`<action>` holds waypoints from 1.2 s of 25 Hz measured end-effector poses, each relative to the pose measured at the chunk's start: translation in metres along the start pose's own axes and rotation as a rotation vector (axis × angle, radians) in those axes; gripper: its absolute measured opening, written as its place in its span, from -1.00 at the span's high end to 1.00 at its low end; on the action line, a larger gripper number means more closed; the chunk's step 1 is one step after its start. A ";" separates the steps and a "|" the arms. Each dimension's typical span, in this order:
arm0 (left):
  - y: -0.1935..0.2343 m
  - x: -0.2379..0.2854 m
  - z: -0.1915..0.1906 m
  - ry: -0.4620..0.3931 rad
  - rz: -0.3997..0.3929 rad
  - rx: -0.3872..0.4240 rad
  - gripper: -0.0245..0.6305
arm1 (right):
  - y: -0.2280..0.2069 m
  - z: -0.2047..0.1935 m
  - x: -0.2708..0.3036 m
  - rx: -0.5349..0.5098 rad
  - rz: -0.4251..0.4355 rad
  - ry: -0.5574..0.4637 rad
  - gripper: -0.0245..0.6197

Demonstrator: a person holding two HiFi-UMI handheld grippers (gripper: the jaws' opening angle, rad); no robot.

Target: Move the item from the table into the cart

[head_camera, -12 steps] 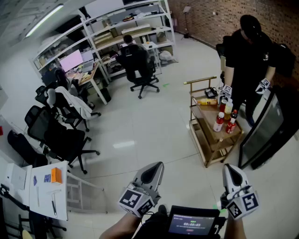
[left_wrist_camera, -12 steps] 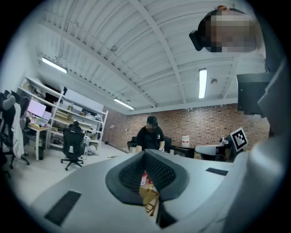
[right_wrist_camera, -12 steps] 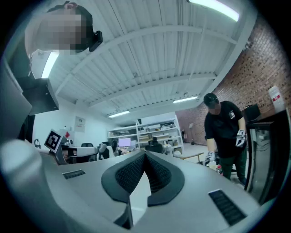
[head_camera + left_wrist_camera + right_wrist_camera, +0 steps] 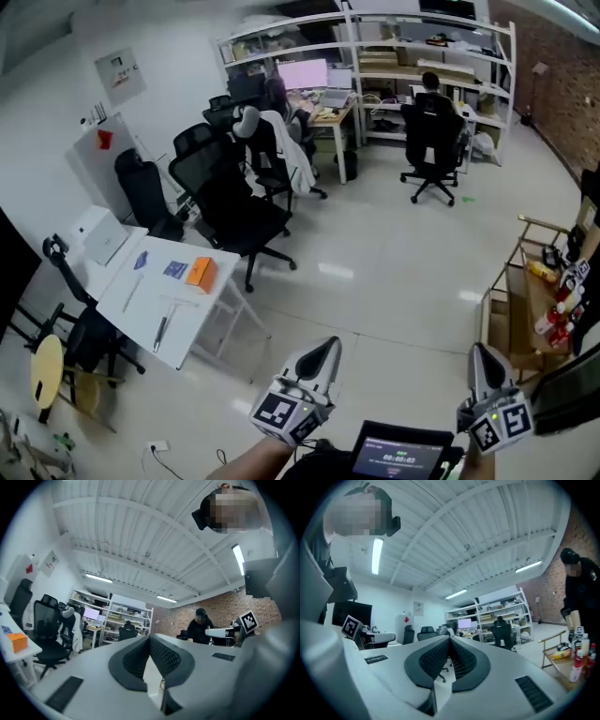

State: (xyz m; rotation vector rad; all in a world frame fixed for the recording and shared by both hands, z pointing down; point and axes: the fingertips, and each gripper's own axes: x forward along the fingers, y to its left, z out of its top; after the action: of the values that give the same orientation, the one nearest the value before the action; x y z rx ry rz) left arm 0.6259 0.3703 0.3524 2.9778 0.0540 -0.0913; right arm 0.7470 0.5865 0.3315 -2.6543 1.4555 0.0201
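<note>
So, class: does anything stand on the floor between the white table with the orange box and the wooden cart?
Nothing visible does. Bare floor lies between the white table, where the orange box rests, and the wooden cart at the right edge. The black office chairs stand just beyond the table, off that line.

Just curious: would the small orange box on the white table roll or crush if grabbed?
The orange box looks like a small carton: probably light, perhaps crushable. It lies flat on the white table with straight sides, so rolling seems unlikely.
</note>
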 end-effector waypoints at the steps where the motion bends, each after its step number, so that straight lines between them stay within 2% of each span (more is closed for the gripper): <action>1: 0.039 -0.023 0.004 -0.003 0.033 -0.002 0.93 | 0.036 -0.005 0.032 0.001 0.033 -0.002 0.92; 5: 0.177 -0.115 0.021 -0.032 0.169 -0.006 0.93 | 0.177 -0.034 0.140 -0.005 0.205 0.012 0.92; 9: 0.272 -0.196 0.044 -0.066 0.335 0.017 0.93 | 0.297 -0.062 0.216 -0.023 0.409 0.053 0.92; 12: 0.315 -0.245 0.057 -0.090 0.473 0.030 0.93 | 0.362 -0.079 0.250 -0.017 0.551 0.084 0.92; 17: 0.370 -0.329 0.077 -0.092 0.748 0.052 0.93 | 0.444 -0.097 0.320 0.067 0.729 0.129 0.92; 21: 0.406 -0.400 0.082 -0.073 0.913 0.079 0.93 | 0.522 -0.103 0.359 0.066 0.871 0.123 0.92; 24: 0.443 -0.468 0.083 -0.087 0.998 0.077 0.93 | 0.603 -0.114 0.377 0.089 0.955 0.109 0.92; 30: 0.527 -0.633 0.090 -0.122 1.076 0.081 0.93 | 0.808 -0.151 0.394 0.081 1.051 0.138 0.92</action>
State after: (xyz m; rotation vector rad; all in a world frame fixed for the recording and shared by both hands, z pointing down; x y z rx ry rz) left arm 0.0111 -0.1835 0.3885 2.6337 -1.5262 -0.1325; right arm 0.2737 -0.1911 0.3795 -1.5624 2.6108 -0.1278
